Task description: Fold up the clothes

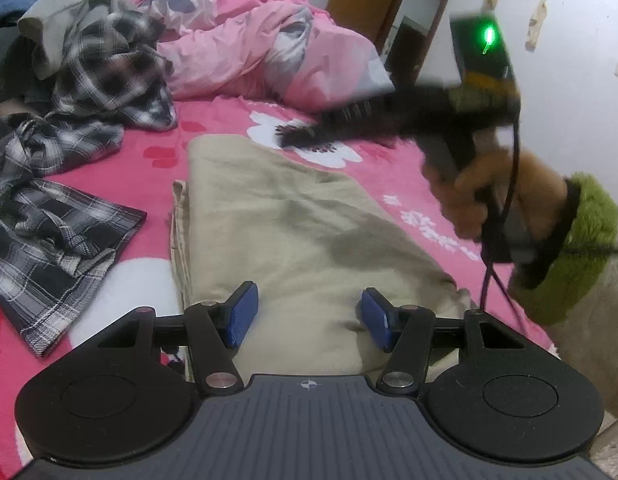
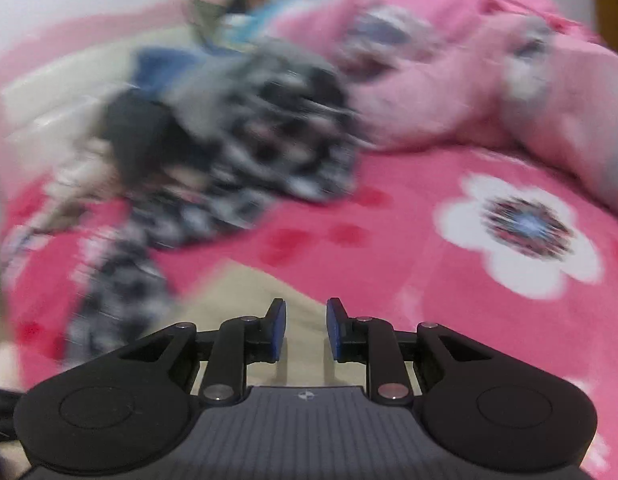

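A folded beige garment (image 1: 293,220) lies flat on the pink bed sheet (image 1: 157,184). My left gripper (image 1: 309,304) hovers over its near end, open, with nothing between the blue pads. My right gripper (image 2: 306,320) is above the garment's far corner (image 2: 245,292), its jaws a narrow gap apart and empty. In the left wrist view it is a blurred black shape (image 1: 305,136) over the garment's far edge, held by a hand (image 1: 481,196) in a green fluffy sleeve (image 1: 581,248). A crumpled black-and-white plaid shirt (image 1: 57,216) lies to the left.
More plaid and grey clothes (image 1: 113,76) are heaped at the back left, blurred in the right wrist view (image 2: 269,148). A bunched pink duvet (image 1: 269,40) fills the back of the bed. A wooden frame (image 1: 389,0) and white wall stand beyond.
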Motion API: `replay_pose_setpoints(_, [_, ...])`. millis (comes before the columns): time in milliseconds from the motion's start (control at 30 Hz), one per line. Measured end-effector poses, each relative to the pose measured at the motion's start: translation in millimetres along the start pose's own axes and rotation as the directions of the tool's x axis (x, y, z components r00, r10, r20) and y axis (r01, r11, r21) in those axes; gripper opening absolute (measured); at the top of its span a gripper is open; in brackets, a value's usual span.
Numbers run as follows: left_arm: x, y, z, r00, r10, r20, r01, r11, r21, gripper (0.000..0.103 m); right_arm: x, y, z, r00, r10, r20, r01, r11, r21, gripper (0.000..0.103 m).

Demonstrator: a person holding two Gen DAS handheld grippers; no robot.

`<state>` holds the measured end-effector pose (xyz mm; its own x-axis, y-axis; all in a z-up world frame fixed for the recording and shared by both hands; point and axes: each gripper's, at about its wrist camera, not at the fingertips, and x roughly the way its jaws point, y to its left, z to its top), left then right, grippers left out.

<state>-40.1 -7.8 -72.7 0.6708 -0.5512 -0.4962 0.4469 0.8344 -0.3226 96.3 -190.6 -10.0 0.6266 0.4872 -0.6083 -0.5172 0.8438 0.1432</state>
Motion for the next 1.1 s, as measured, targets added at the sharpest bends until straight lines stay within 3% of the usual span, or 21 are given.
replay_pose_setpoints(67, [-0.5,0.3,-0.6,1.0,-0.001,0.004,0.001,1.0,-0.003,0.057,14.1,12.0,9.4,0.996,0.087,-0.02,-0.087,0.996,-0.009,0.023])
replay_pose_setpoints(133, [-1.1,0.4,-1.3,1.0,0.0,0.009,0.001,1.0,-0.007,0.057,53.9,18.6,7.0,0.99,0.102,-0.096,-0.104,0.994,-0.021,0.024])
replay_pose_setpoints(233, [-0.1,3.0,-2.1,1.0,0.003,0.016,-0.003,1.0,-0.017,0.057,108.8,4.5,-7.9,0.983,0.097,-0.153,-0.087,0.993,0.074,0.025])
replay_pose_setpoints(300, [-1.7,6.5,-1.7,1.0,-0.017,0.02,0.018,0.999,-0.04,0.057,111.1,-9.5,-1.6,0.98,0.124,-0.157,-0.095,0.979,0.179,0.024])
replay_pose_setpoints(400, [-5.0,11.5,-1.5,0.999,-0.044,0.025,0.045,0.997,-0.066,0.057,74.8,-20.7,3.1,0.993,0.049,-0.103,-0.03,0.983,0.181,0.024])
replay_pose_setpoints(533, [-10.3,20.4,2.5,0.996,-0.081,0.034,0.085,0.99,-0.116,0.057,-32.6,-59.9,0.6,0.998,-0.005,0.059,-0.012,0.959,0.282,0.025])
replay_pose_setpoints(633, [-12.5,25.3,8.9,0.994,-0.101,0.038,0.105,0.983,-0.151,0.057,-98.0,-74.1,-11.9,0.991,-0.086,0.099,0.054,0.956,0.287,0.028])
replay_pose_setpoints(700, [-10.3,21.9,13.4,0.995,-0.091,0.032,0.095,0.987,-0.131,0.057,-120.2,-72.5,-31.7,0.994,-0.069,0.085,0.04,0.953,0.3,0.028])
replay_pose_setpoints(800, [-3.9,11.3,18.9,0.998,-0.058,0.003,0.058,0.996,-0.071,0.057,-132.0,-63.6,-67.2,0.998,-0.026,0.055,0.008,0.951,0.309,0.028])
replay_pose_setpoints(867, [3.9,-0.4,18.2,1.0,0.008,-0.03,-0.008,1.0,0.001,0.057,-114.0,-49.9,-106.1,1.0,-0.014,-0.025,0.021,0.95,0.312,0.026])
replay_pose_setpoints(900, [5.7,-3.9,17.0,0.999,0.03,-0.037,-0.029,0.999,0.025,0.057,-104.2,-42.6,-126.7,0.995,-0.049,-0.082,0.071,0.953,0.296,0.025])
replay_pose_setpoints(1000, [5.5,-8.1,12.6,0.998,0.054,-0.042,-0.052,0.997,0.064,0.058,-127.8,-26.7,-171.5,0.992,-0.122,0.017,0.111,0.95,0.291,0.027])
replay_pose_setpoints(1100, [3.7,-9.0,17.5,0.997,0.065,-0.049,-0.062,0.996,0.063,0.058,-152.5,-34.5,-185.2,0.996,-0.086,0.005,0.075,0.903,0.424,0.03])
